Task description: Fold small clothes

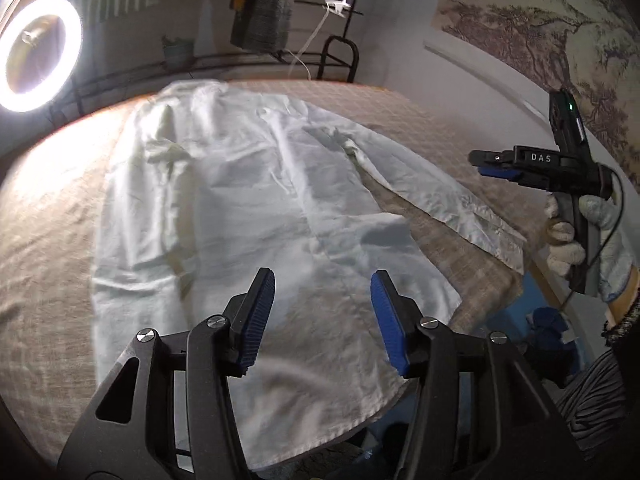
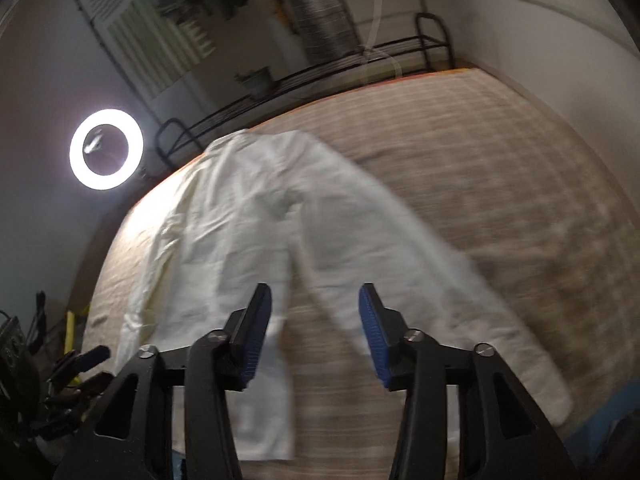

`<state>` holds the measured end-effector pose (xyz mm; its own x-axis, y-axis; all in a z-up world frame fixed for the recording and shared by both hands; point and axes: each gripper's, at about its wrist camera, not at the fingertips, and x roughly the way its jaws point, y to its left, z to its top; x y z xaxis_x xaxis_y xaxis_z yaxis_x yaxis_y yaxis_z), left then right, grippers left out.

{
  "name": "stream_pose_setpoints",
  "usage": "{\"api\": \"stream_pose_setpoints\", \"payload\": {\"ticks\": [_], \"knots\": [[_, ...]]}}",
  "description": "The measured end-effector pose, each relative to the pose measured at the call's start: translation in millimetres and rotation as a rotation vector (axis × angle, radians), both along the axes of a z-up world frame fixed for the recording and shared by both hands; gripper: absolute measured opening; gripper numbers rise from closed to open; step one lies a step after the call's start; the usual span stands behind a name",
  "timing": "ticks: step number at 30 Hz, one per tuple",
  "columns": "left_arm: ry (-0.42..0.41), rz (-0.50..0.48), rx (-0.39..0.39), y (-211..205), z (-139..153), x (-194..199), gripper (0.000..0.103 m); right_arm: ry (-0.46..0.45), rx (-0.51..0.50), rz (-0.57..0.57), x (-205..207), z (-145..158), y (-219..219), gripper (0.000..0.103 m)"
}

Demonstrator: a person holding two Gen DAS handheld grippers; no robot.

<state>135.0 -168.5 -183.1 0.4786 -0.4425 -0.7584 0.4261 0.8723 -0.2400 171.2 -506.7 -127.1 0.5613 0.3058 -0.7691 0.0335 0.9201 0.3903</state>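
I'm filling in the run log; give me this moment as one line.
phase: pre-grasp | white shirt: spread on bed, unfolded | left gripper: open above hem | right gripper: open, empty

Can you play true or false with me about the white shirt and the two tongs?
1. The white shirt lies spread on the bed. True.
2. The left tongs are pinching the shirt. False: they are open and hold nothing.
3. The right tongs are open. True.
4. The ring light is switched off. False: it glows bright white.
5. One sleeve stretches out to the side. True.
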Motion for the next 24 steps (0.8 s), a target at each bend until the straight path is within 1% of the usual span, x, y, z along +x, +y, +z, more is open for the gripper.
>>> {"api": "stream_pose_setpoints", "payload": {"ticks": [2, 5, 8, 11, 14, 17, 21, 22, 23, 24], "knots": [[0.035, -0.015, -0.015, -2.2, -2.1, 6.9, 0.051, 0.007, -0.022, -0.042, -2.7, -5.3, -23.3, 0.047], [0.046, 0.004, -0.024, 0.9, -4.7, 15.5, 0.051, 0.035, -0.035, -0.092, -2.4, -17.7, -51.9, 0.047], [0.066, 0.026, -0.016, 8.9, -12.0, 22.1, 0.051, 0.069, -0.04, -0.116, 1.8, -31.6, -72.6, 0.047], [0.106, 0.053, -0.03, 18.9, -21.8, 26.6, 0.051, 0.098, -0.047, -0.135, 6.8, -43.9, -85.8, 0.047], [0.135, 0.072, -0.045, 27.0, -28.3, 28.3, 0.051, 0.126, -0.025, -0.136, 13.9, -56.9, -90.7, 0.047], [0.133, 0.076, -0.041, 29.8, -29.3, 27.6, 0.051, 0.147, -0.005, -0.105, 19.7, -66.0, -87.4, 0.047], [0.123, 0.074, -0.043, 31.6, -25.9, 25.3, 0.051, 0.182, -0.065, -0.057, 28.5, -76.4, -73.9, 0.046], [0.118, 0.071, -0.04, 31.2, -25.0, 24.2, 0.051, 0.204, -0.087, -0.053, 30.7, -79.9, -70.5, 0.035], [0.114, 0.067, -0.034, 30.6, -24.0, 23.4, 0.051, 0.207, -0.095, -0.051, 30.2, -81.7, -69.8, 0.023], [0.109, 0.061, -0.029, 30.1, -23.2, 22.1, 0.051, 0.207, -0.092, -0.049, 30.6, -81.8, -68.8, 0.008]]}}
